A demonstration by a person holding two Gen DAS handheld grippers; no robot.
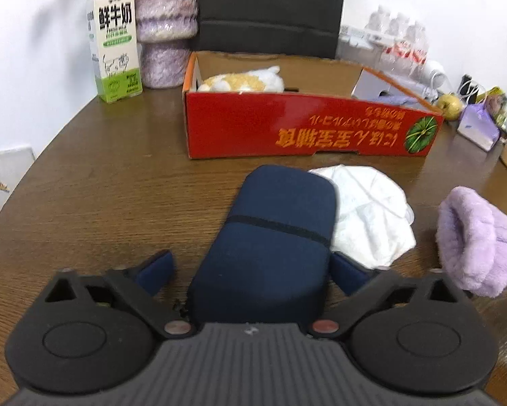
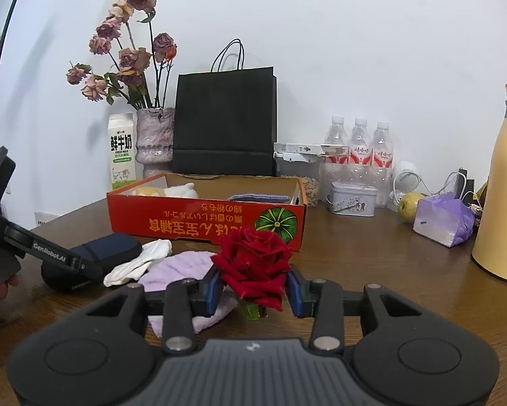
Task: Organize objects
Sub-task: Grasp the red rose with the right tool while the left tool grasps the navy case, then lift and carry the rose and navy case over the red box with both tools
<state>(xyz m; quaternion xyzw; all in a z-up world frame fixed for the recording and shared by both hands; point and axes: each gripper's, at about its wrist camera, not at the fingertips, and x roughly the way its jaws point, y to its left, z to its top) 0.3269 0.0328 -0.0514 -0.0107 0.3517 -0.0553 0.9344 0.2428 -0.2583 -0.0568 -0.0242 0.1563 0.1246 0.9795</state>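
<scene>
Left wrist view: left gripper (image 1: 253, 270) straddles the navy case (image 1: 270, 233) on the table (image 1: 101, 186), right pad touching, left pad clear, so an off-centre squeeze could skew it into the white cloth (image 1: 368, 213).

— What carries it all?
— A brown wooden table (image 1: 101, 176).
— And right on it?
— A red cardboard box (image 1: 304, 128), milk carton (image 1: 114, 40), purple vase (image 1: 165, 34), black paper bag (image 2: 224, 121), navy case (image 1: 273, 237), white cloth (image 1: 372, 213), lilac fluffy piece (image 1: 473, 240), yellow flask (image 2: 504, 186).
</scene>
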